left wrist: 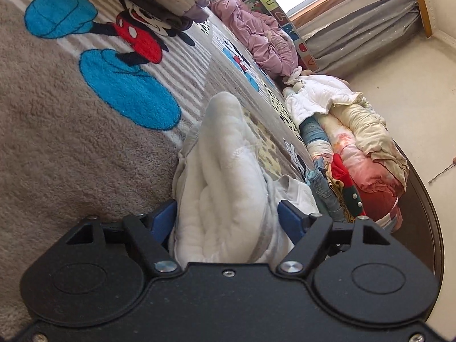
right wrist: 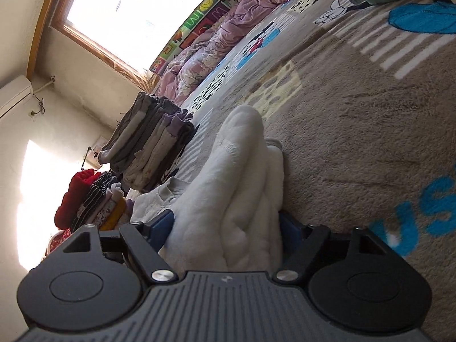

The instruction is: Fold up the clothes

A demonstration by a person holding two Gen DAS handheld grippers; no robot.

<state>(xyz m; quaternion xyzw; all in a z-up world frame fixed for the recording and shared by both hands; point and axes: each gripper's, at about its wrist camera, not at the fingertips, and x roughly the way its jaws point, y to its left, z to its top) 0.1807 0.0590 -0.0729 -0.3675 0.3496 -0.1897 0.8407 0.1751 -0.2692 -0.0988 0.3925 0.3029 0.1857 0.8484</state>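
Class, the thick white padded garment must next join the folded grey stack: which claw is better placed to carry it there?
Right, probably. Both claws grip the white padded garment, but the grey stack lies just beside the right claw, farther beyond the left claw.

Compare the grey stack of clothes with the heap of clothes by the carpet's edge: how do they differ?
The grey stack is folded into neat, aligned layers; the heap is crumpled and loose. The grey stack is muted grey, beige and lilac; the heap mixes white, cream, red and denim. The grey stack rests squarely on the carpet; the heap sits along its edge by the bare floor. Neither is held: both hand-held grippers clamp a white garment.
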